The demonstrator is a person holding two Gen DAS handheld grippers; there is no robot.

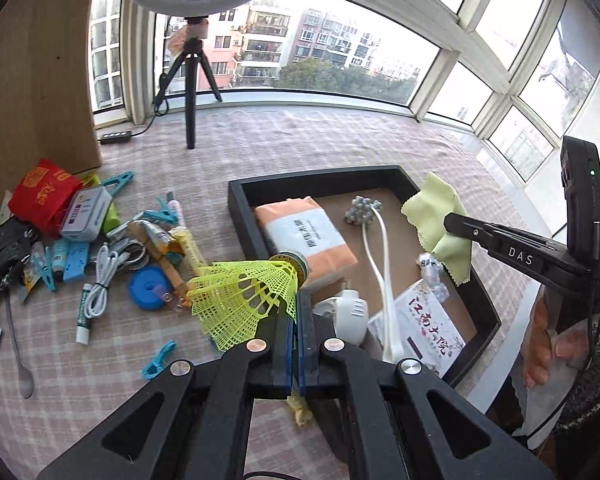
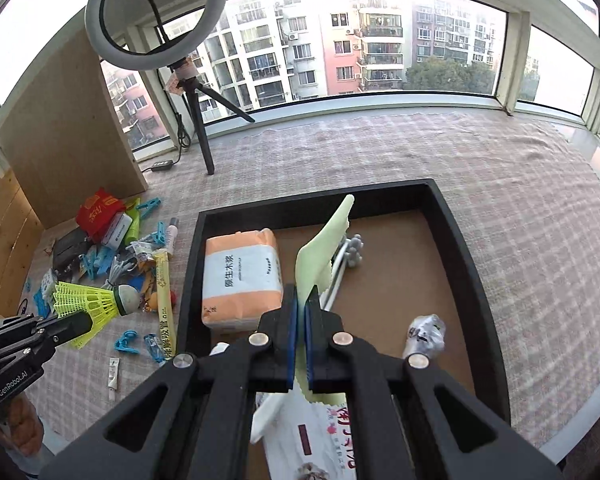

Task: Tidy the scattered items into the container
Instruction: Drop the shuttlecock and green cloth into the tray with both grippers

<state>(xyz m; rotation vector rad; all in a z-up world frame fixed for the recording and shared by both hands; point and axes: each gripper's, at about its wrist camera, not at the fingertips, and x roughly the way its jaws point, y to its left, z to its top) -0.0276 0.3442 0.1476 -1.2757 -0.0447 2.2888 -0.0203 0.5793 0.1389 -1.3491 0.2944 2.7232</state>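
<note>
My left gripper is pinching the yellow shuttlecock by the edge of its net skirt, with the cork head pointing forward past the fingertips. My right gripper is pressed together on the pale green cloth, which stands up in a fold ahead of the jaws.

I judge the shuttlecock to be very light and its plastic skirt springy; a hard squeeze can bend it, so the rim of the skirt is a fair place to hold, and it may roll when let go. The cloth is soft and limp, has no stiffness, and any corner will do; it will simply drop and crumple.

The black tray lies directly below and ahead of the right tool, and to the front right of the left tool. Inside it I see an orange tissue pack just left of the right jaws, a white cable with a cluster of grey beads, a white plug close beside the left fingertips, a printed packet and a small crumpled wrapper.

To the left of the left tool the pile waits: a red pouch, blue clips, a white charging cord, a blue tape measure and a spoon. A tripod stands far ahead, out of the way. The tray wall near the left gripper is the one thing I must clear before letting go
</note>
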